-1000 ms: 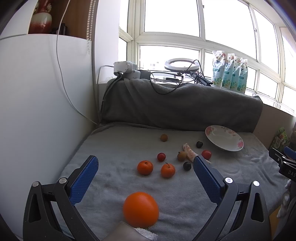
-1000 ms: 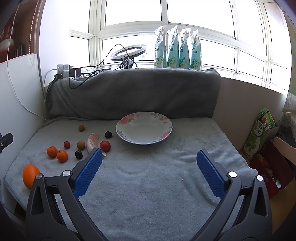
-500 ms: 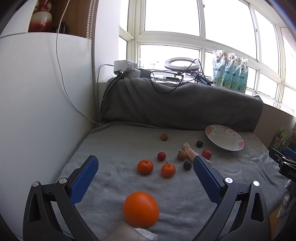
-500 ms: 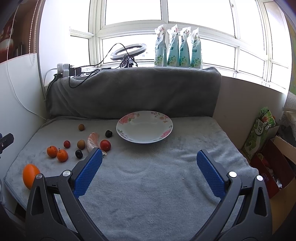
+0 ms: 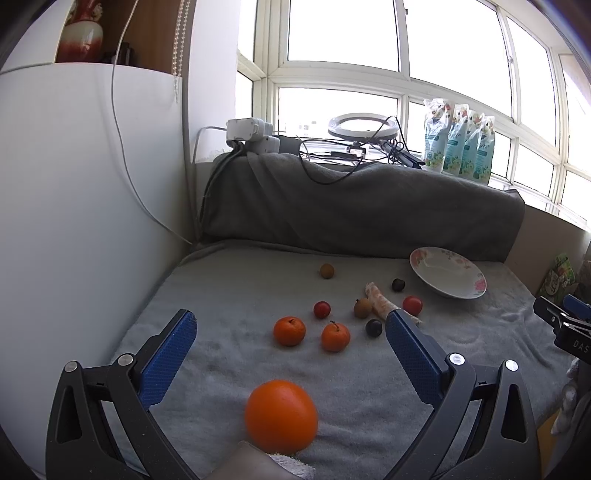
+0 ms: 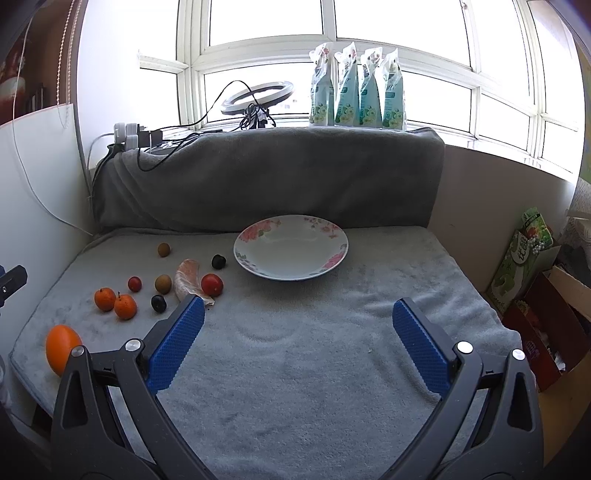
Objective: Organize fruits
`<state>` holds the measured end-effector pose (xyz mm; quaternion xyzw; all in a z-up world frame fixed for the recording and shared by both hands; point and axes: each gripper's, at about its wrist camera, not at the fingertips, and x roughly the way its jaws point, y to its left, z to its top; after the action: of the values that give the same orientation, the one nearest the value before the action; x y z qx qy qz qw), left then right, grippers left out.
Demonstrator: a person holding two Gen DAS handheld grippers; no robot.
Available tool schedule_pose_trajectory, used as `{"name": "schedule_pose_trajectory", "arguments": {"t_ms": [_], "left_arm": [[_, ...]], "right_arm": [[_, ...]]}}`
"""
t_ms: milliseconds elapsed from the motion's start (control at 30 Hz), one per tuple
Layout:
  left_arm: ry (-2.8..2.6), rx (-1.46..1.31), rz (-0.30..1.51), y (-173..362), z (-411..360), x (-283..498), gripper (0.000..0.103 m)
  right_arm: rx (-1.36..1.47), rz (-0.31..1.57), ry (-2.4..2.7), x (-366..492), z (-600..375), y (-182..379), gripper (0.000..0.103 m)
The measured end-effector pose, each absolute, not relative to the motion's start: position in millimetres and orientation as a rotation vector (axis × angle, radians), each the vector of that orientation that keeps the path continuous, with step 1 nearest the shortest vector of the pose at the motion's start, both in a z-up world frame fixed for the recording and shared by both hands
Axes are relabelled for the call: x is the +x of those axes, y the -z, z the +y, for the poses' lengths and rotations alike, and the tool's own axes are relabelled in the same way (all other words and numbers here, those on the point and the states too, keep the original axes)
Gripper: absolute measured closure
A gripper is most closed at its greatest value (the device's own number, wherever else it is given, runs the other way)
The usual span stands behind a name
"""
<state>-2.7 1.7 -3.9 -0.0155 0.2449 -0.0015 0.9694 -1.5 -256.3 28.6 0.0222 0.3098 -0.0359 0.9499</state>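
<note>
Both tools apart, empty; left tool (image 5: 288, 332) should straddle the big orange (image 5: 281, 416) squarely before carrying it to the plate (image 6: 291, 246).

Left gripper (image 5: 288, 332) and right gripper (image 6: 295, 317): black triangulated frames, blue textured pads (image 6: 177, 343), silver screws (two per finger).

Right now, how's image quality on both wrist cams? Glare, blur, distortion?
Left wrist view: window panes blown out to white; the big orange nearest the lens is soft, farther fruit sharp; dark vignette at the corners. Right wrist view: same blown-out panes, window frames bow from fisheye, plate and grey blanket evenly lit and sharp.
</note>
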Motion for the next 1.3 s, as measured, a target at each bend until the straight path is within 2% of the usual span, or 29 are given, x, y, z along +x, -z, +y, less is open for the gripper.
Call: {"name": "schedule_pose_trajectory", "arguments": {"t_ms": [1033,1167,1300], "left_arm": [[0.043,-0.104,0.62,47,43,-10,0.001],[0.085,-0.141,0.666,58,48,-12,0.009],[0.129,-0.185,0.703,67,52,-14,0.016]], "right_arm": [[-0.027,0.752,-0.234,42,-188,-15,0.0],[-0.011,0.803,-0.342,52,-168,-9,0.001],[0.041,0.879,-0.463,62,-151,0,0.008]]}}
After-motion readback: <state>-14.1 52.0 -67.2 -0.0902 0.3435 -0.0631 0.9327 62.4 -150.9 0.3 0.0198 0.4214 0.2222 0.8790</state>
